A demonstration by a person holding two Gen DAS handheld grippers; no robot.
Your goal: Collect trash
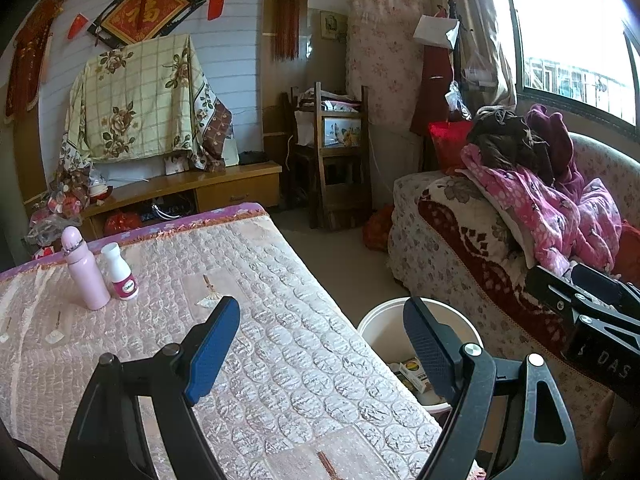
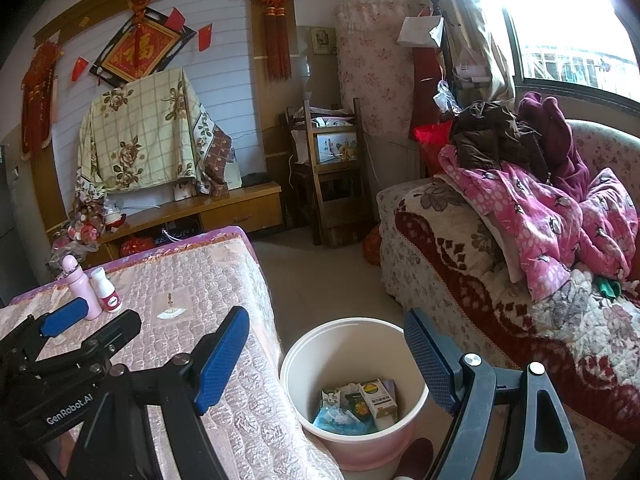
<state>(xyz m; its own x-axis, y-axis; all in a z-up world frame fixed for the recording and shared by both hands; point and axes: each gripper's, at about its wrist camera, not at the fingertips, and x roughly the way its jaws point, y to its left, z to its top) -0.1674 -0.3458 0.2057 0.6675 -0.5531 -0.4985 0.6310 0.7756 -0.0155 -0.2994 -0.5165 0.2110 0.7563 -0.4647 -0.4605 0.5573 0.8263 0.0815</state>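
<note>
A white and pink bucket (image 2: 304,372) stands on the floor between the table and the sofa. It holds several pieces of trash (image 2: 360,402): small boxes and wrappers. It also shows in the left wrist view (image 1: 384,320). My right gripper (image 2: 326,358) is open and empty above the bucket. My left gripper (image 1: 320,344) is open and empty over the table's right edge; it also shows in the right wrist view (image 2: 80,316). A pink bottle (image 1: 84,270) and a white bottle with a pink label (image 1: 120,274) stand on the table's far left.
The table has a quilted pink cloth (image 1: 260,300). A sofa (image 2: 500,280) piled with clothes (image 2: 540,208) lies on the right. A wooden TV stand (image 1: 200,188) with a draped cloth and a wooden chair (image 1: 340,160) stand at the back wall.
</note>
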